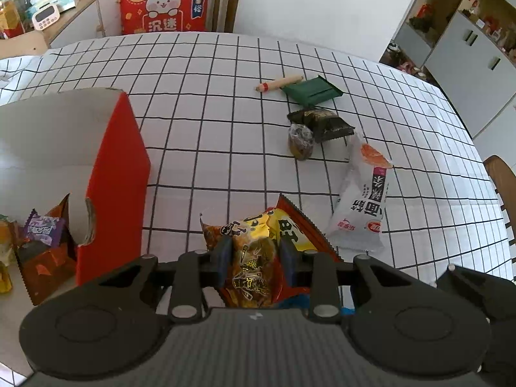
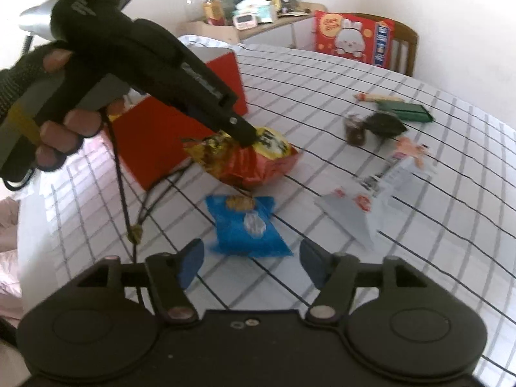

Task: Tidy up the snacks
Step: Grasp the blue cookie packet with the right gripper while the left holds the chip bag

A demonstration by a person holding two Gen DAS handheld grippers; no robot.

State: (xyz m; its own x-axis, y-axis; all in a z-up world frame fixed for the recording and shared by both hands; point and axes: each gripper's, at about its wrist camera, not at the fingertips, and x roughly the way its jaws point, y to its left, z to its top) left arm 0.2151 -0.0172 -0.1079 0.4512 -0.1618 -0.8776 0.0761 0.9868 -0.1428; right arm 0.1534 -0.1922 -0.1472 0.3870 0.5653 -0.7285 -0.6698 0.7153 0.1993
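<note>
Left wrist view: my left gripper (image 1: pixel 256 251) tilts steeply down, pinching a yellow-and-red snack bag (image 1: pixel 258 258) just beside the red box (image 1: pixel 113 187). My right gripper (image 2: pixel 251 262), jaws spread and empty, hovers over a blue snack packet (image 2: pixel 248 225) lying on the desk (image 2: pixel 354 74).

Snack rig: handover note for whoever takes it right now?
Left gripper: shut on the yellow-red packet, just right of the red box.
Right gripper: open, empty, hovering over the blue packet lying on the table.
Done: a few snacks, one of them purple, already sit in the box.
Left: box the held packet, then the blue one, the white packet, the green packet, the dark packet, the round clear-wrapped snack and the sausage stick.
</note>
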